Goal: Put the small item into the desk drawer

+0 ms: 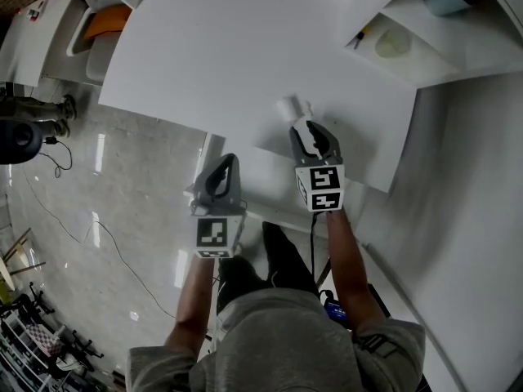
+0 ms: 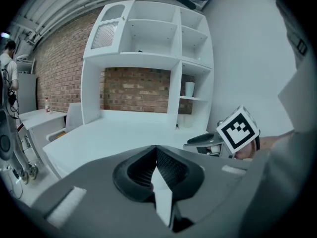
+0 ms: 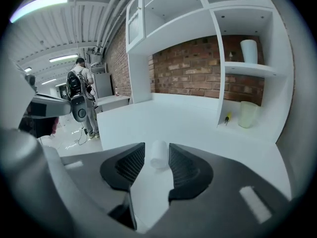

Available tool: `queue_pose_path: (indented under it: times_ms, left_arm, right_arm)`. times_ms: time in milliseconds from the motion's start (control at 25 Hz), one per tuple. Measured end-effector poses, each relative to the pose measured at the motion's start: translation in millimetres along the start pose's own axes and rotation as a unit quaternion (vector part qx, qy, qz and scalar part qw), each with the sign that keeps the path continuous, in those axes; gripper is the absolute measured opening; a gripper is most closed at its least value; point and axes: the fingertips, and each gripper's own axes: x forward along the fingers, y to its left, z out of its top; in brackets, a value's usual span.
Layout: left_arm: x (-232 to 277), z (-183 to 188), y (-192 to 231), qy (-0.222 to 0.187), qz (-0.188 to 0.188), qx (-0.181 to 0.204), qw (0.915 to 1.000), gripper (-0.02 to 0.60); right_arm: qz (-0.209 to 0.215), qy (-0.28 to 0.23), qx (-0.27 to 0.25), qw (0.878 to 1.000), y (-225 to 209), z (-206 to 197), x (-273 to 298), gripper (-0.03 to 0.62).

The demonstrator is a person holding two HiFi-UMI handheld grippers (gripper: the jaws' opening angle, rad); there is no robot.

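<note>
Small item: white roll, short cylinder, matte, soft-looking wrap. Lies on its side on white bench, near front edge.

Right claw: jaws apart, one on each side of roll, roll at tips. Contact between pads and roll: cannot tell. From above, roll shows just beyond right claw.

Left claw: jaws together at tips, nothing between. Held off bench edge, beside right claw.

Claw pads: dark, ribbed. Bench top: smooth, plain white.
</note>
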Motion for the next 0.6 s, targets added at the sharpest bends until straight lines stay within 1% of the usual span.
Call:
queue_pose_path:
  times_ms: [160, 280, 520, 600]
  left_arm:
    - [3, -3, -1, 0.002, 0.002, 0.005, 1.0000, 0.012]
    - [5, -7, 1, 0.006, 0.006, 0.003, 1.0000, 0.012]
    - [-1, -7, 7, 0.012, 0.016, 0.000, 0.9998, 0.012]
    - [-4, -8, 10, 0.013, 0.020, -0.001, 0.9997, 0.012]
  right_arm:
    - [0.005, 0.026, 0.005, 1.000, -3, -14, 26, 0.219]
    - [0.009, 0.045, 0.003, 0.999, -3, -26, 42, 0.241]
    - [0.003, 0.077, -0.004, 0.997, -1, -36, 60, 0.230]
    - [0.001, 0.080, -0.005, 0.997, -1, -38, 62, 0.175]
